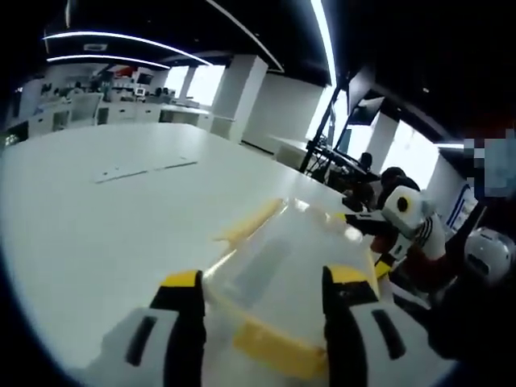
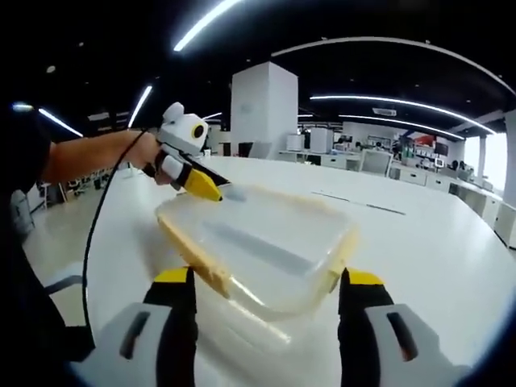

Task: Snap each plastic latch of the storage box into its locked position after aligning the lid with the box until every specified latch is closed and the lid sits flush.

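Clear storage box [image 2: 258, 250] with yellow latches [image 1: 278, 347] rests on white desk [image 1: 97, 218]. Left gripper [image 1: 262, 310] and right gripper [image 2: 266, 310] fingers spread wide, holding nothing.

A big white table [image 1: 97, 218] spreads out wide, and two thin flat strips [image 1: 143, 170] lie on it far off. A fat white pillar [image 2: 264, 109] stands behind the table, with long bright lights [image 2: 379, 98] curving across the dark ceiling. More white desks [image 1: 72, 109] with small things on them stand at the back of the room.
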